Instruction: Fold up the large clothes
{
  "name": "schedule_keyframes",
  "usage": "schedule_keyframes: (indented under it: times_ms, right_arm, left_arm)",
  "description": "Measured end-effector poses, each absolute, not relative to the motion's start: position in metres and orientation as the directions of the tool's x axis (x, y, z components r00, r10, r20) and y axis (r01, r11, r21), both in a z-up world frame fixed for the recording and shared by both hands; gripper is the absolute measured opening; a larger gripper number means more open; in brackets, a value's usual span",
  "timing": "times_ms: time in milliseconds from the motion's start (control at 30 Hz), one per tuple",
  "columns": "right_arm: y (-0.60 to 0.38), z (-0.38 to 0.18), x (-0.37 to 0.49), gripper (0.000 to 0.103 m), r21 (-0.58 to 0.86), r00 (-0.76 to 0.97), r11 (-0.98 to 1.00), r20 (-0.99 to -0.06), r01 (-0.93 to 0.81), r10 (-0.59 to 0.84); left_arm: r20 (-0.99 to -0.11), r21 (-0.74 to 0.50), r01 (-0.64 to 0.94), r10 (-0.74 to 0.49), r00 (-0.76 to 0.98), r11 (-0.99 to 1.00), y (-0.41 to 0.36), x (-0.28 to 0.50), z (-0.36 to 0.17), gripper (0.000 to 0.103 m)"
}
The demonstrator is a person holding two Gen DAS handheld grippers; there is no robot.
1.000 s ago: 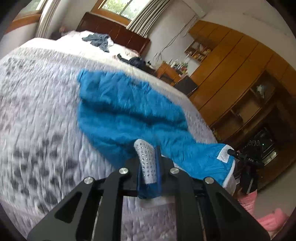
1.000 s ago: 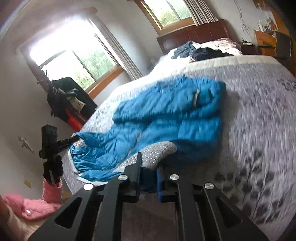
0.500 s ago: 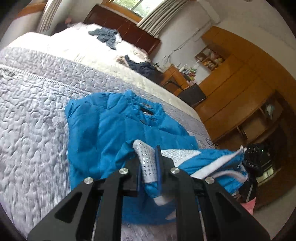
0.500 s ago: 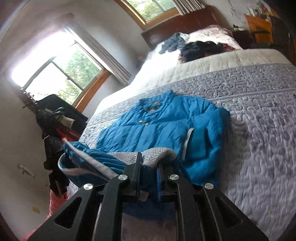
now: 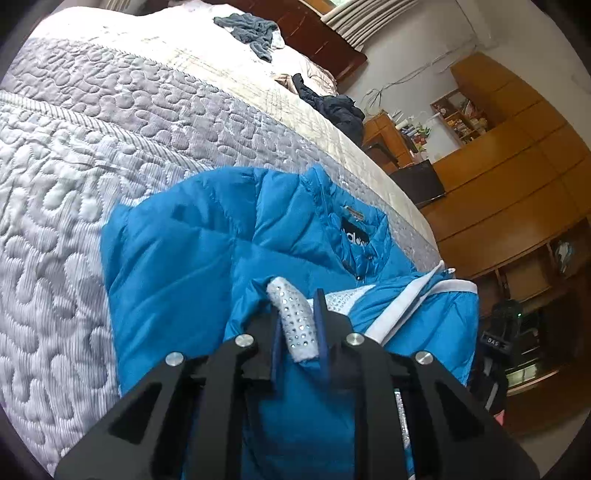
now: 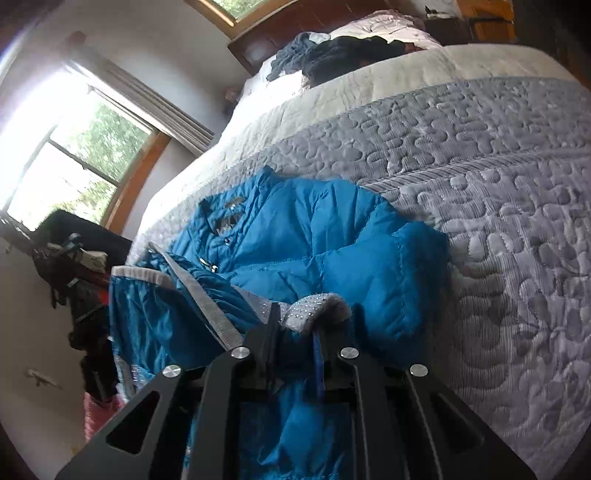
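Observation:
A blue puffer jacket (image 5: 192, 258) lies on the grey quilted bed (image 5: 55, 177), collar toward the headboard. Its lower half is lifted and doubled up over the chest, showing the silver dotted lining and white hem band (image 5: 417, 295). My left gripper (image 5: 297, 332) is shut on the jacket's hem, a fold of dotted lining sticking up between its fingers. In the right wrist view the same jacket (image 6: 332, 251) spreads ahead, and my right gripper (image 6: 295, 332) is shut on the other hem corner, grey lining (image 6: 317, 306) bunched over the jaws.
Dark and grey clothes (image 5: 255, 33) lie piled near the wooden headboard (image 5: 314, 33). Wooden cabinets (image 5: 517, 177) and a cluttered desk stand beyond the bed's right side. A window (image 6: 74, 158) and a black rack with bags (image 6: 74, 266) are on the left. A tripod-mounted camera (image 5: 502, 332) stands at the foot.
Both grippers have carried the jacket's hem up and forward toward the collar, so the lower half now doubles over the chest. The views have dropped closer to the bed.

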State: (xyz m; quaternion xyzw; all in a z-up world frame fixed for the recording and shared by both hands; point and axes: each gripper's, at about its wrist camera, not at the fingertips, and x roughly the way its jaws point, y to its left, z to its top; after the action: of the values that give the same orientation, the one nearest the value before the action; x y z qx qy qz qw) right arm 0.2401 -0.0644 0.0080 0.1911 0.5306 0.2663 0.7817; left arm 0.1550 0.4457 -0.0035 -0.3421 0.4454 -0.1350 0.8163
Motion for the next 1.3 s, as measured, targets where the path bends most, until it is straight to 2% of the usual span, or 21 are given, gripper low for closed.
schedule_keyframes:
  times_ms: [100,167,200,233,267,467,600,767,867,900,967,1033,1100,1133,1200,1300]
  right_arm:
    - [-0.079,0.012,0.235,0.025,0.634,0.291,0.744,-0.686,-0.21,0.667]
    - [-0.092,0.014,0.23,0.031,0.68,0.287,0.706,-0.649,-0.197,0.705]
    - [-0.096,0.015,0.229,0.045,0.686,0.296,0.702,-0.641,-0.192,0.708]
    - [-0.103,0.021,0.225,0.069,0.671,0.324,0.718,-0.647,-0.187,0.69]
    - [-0.108,0.025,0.222,0.079,0.649,0.349,0.738,-0.658,-0.186,0.667]
    - [-0.111,0.044,0.209,0.08,0.556,0.406,0.786,-0.674,-0.271,0.617]
    - [-0.078,0.045,0.216,0.083,0.483,0.386,0.8,-0.703,-0.356,0.597]
    - [-0.038,0.034,0.235,0.085,0.377,0.368,0.828,-0.763,-0.415,0.532]
    - [-0.024,0.026,0.244,0.085,0.316,0.367,0.85,-0.798,-0.421,0.478]
    - [-0.021,0.024,0.246,0.084,0.303,0.369,0.854,-0.803,-0.423,0.468]
    - [-0.017,0.02,0.245,0.067,0.268,0.382,0.863,-0.812,-0.427,0.441]
    - [-0.016,0.017,0.243,0.04,0.226,0.395,0.877,-0.825,-0.425,0.404]
    - [-0.022,0.017,0.239,0.024,0.217,0.408,0.88,-0.822,-0.422,0.398]
    - [-0.026,0.019,0.238,0.019,0.233,0.41,0.88,-0.815,-0.414,0.408]
    - [-0.036,0.028,0.235,0.015,0.267,0.427,0.877,-0.792,-0.401,0.436]
    - [-0.045,0.047,0.229,0.012,0.279,0.461,0.871,-0.76,-0.404,0.458]
  left_arm:
    - [-0.601,-0.716,-0.07,-0.561,0.569,0.695,0.454,0.146,0.002,0.026]
    - [-0.545,-0.768,-0.062,-0.601,0.584,0.637,0.465,0.136,0.007,0.03]
    - [-0.533,-0.778,-0.057,-0.608,0.588,0.626,0.468,0.129,0.01,0.032]
    - [-0.525,-0.781,-0.051,-0.61,0.593,0.623,0.471,0.125,0.014,0.033]
    - [-0.524,-0.773,-0.042,-0.601,0.603,0.633,0.474,0.118,0.019,0.036]
    - [-0.549,-0.659,0.041,-0.517,0.657,0.751,0.476,0.096,0.045,0.048]
    - [-0.606,-0.556,0.078,-0.467,0.645,0.828,0.458,0.108,0.049,0.059]
    - [-0.684,-0.402,0.096,-0.369,0.629,0.91,0.432,0.13,0.042,0.061]
    - [-0.714,-0.325,0.112,-0.321,0.623,0.939,0.419,0.143,0.036,0.068]
    - [-0.723,-0.295,0.113,-0.299,0.623,0.949,0.415,0.146,0.034,0.068]
    - [-0.737,-0.243,0.107,-0.255,0.626,0.964,0.409,0.149,0.032,0.067]
    - [-0.743,-0.207,0.09,-0.216,0.634,0.974,0.404,0.15,0.031,0.051]
    - [-0.76,-0.143,0.052,-0.143,0.633,0.988,0.4,0.15,0.028,0.023]
    - [-0.753,-0.141,0.054,-0.142,0.642,0.989,0.399,0.147,0.029,0.02]
    - [-0.728,-0.131,0.043,-0.126,0.674,0.99,0.4,0.14,0.035,0.013]
    - [-0.665,-0.164,0.029,-0.132,0.735,0.986,0.404,0.128,0.056,0.011]
